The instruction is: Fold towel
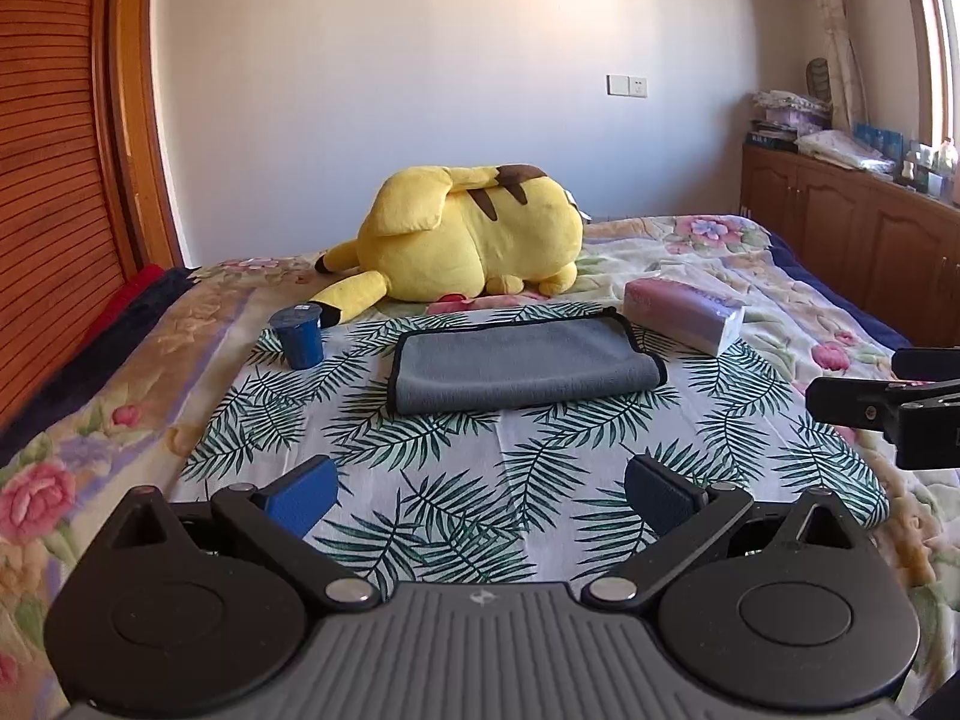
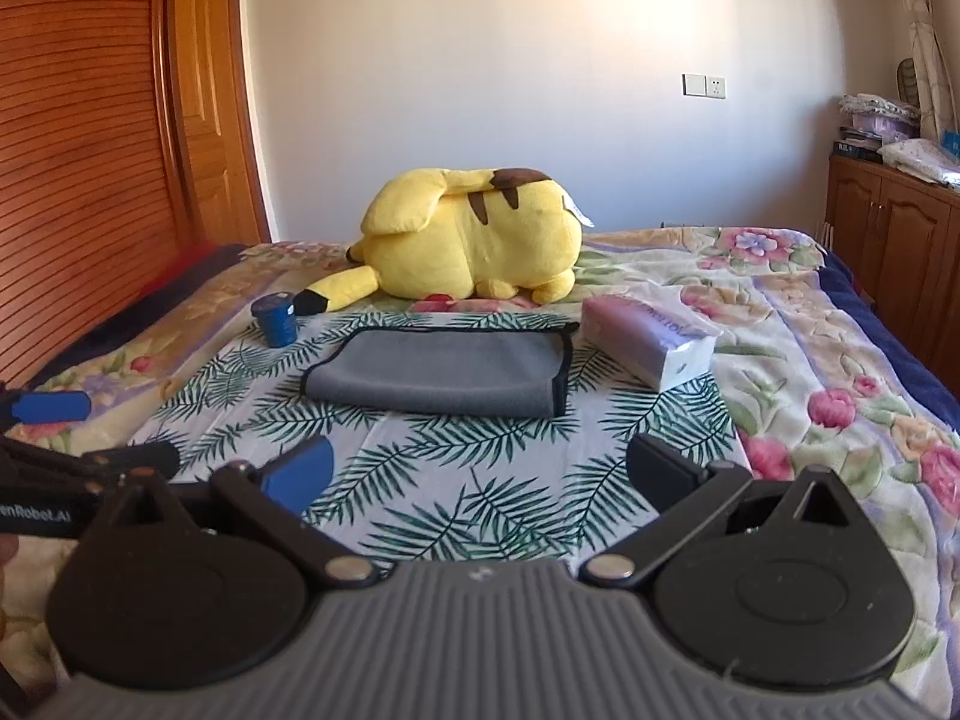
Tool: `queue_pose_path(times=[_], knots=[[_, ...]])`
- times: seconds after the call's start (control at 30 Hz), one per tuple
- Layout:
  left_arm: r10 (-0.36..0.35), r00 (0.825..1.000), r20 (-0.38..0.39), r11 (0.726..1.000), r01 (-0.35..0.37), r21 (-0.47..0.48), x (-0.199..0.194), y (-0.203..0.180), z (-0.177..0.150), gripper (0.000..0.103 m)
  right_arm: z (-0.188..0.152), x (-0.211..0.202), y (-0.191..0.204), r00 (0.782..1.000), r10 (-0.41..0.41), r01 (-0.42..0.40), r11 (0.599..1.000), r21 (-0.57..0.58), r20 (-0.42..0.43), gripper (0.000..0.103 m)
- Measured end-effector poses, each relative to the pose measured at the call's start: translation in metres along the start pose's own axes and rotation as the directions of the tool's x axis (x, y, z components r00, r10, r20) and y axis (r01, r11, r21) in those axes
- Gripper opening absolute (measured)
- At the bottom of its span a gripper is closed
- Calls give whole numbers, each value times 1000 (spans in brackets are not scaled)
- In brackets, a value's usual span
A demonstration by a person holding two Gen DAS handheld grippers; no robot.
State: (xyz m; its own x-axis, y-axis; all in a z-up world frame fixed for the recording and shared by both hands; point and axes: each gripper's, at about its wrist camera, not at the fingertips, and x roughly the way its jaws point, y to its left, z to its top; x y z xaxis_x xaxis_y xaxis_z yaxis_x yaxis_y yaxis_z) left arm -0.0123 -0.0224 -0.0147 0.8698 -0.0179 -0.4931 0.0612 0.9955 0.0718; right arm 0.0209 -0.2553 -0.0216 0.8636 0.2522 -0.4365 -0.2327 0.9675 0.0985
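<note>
White lettering "enRobot.AI", cut off at frame edge, on left gripper [image 2: 90,429] body; tissue pack [image 2: 651,339] print illegible.

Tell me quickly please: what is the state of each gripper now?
Left gripper: open, holding nothing, short of the grey towel.
Right gripper: open, holding nothing.

Left claw [image 1: 480,495] was held level, fingers spread wide, gripping nothing. Right claw [image 2: 480,480] likewise spread wide and unloaded. The two were side by side, well apart
</note>
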Motion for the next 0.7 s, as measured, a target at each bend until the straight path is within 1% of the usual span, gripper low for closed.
queue_pose_path(times=[0.3, 0.47, 0.7], knots=[[2, 1000, 24, 1000, -2, -27, -2, 4, -13, 87, -16, -4, 5, 1000, -5, 5, 1000, 7, 0, 103], [14, 999, 44, 1000, -13, -24, -5, 3, -17, 87, -26, -2, 4, 1000, -21, 21, 1000, 6, 5, 103], [37, 996, 75, 999, -37, -2, -11, 0, -22, 87, -29, -4, 5, 1000, -8, 8, 1000, 5, 25, 103]])
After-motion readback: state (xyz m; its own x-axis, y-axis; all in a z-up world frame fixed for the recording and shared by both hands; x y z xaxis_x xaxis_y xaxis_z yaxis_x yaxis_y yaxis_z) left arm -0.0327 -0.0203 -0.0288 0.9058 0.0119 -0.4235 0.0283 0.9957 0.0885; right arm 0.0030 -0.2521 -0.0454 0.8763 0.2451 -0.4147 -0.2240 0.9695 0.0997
